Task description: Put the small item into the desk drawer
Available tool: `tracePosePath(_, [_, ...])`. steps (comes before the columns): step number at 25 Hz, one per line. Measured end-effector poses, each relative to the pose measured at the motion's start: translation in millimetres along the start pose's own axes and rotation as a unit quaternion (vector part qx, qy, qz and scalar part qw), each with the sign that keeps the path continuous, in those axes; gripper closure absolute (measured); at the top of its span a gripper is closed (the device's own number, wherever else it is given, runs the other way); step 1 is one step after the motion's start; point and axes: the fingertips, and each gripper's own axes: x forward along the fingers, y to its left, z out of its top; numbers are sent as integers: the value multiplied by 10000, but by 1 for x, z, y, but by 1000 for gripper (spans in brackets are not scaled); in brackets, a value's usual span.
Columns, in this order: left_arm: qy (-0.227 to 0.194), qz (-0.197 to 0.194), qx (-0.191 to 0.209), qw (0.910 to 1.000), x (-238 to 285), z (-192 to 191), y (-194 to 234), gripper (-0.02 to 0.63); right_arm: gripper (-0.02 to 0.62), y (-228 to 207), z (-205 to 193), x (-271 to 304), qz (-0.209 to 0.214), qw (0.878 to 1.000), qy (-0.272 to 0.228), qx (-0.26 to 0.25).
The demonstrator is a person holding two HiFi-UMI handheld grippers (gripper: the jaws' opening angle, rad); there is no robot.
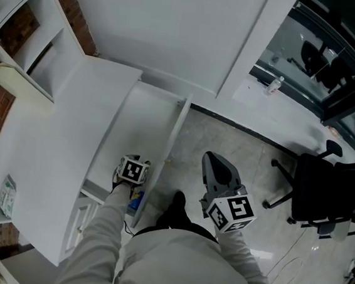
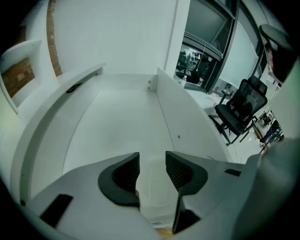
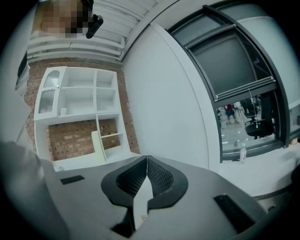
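Release inside the pulled-out white desk drawer (image 1: 143,123), seemingly: jaws of the left gripper (image 2: 152,164) spread, gripping nothing, just above the small blue-and-yellow packet (image 1: 136,198) at the drawer's near end, right gripper (image 3: 146,158) pinched together and empty, idle outside the drawer's right wall.

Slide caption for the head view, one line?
Left gripper open above a small blue-and-yellow item in the open white drawer; right gripper shut, held over the floor.

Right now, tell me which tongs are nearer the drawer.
Left. The left tongs hang open over the drawer's near end; the right tongs, shut, are out over the floor beside it.
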Motion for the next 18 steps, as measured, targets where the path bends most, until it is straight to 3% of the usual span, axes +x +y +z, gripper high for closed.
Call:
tracePosePath(5, [-995, 56, 89, 9950, -34, 55, 5, 468, 567, 8, 3, 4, 96, 9999, -56, 21])
tracePosePath(10, [-1723, 173, 187, 9847, -72, 96, 6, 480, 568, 12, 6, 6, 134, 9998, -111, 10])
tracePosePath(18, [-2806, 330, 306, 9588, -140, 139, -1, 506, 568, 13, 16, 7, 123, 9996, -239, -32])
